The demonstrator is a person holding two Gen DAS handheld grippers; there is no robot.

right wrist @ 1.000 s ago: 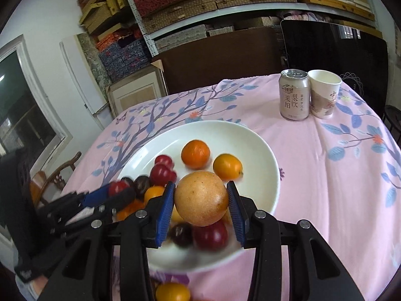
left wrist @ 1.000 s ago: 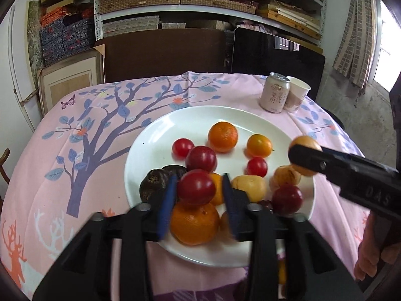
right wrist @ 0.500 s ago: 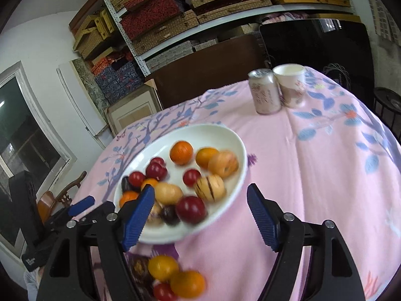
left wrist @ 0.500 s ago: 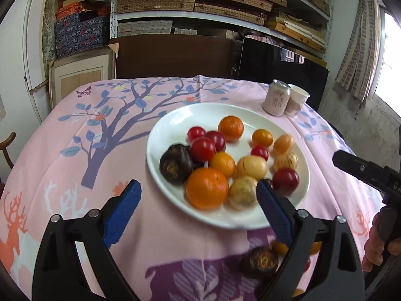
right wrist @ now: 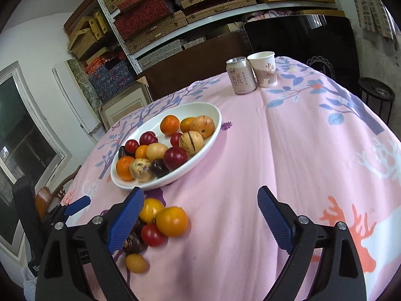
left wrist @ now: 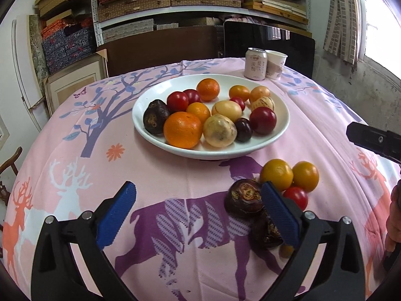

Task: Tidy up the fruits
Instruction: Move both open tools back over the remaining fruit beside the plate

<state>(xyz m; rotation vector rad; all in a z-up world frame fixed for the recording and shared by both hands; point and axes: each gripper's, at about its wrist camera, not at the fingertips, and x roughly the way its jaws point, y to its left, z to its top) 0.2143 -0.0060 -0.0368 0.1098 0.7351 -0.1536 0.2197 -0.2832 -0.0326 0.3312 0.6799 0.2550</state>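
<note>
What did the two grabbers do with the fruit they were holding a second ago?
Both let go. The left gripper dropped its red fruit and the right gripper its tan fruit onto the plate; their jaws have just been opening, now empty, and both drew back. The loose fruit pile, can and cup stayed put.

White plate [left wrist: 280, 135]; pink deer-print tablecloth [left wrist: 175, 200]; perhaps maroon plum [left wrist: 262, 120].

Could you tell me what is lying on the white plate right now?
The plate holds two oranges, small orange and red fruits, pale striped melons and dark fruits. Whatever lies beneath the heap is covered. A few fruits sit on the cloth outside it.
</note>
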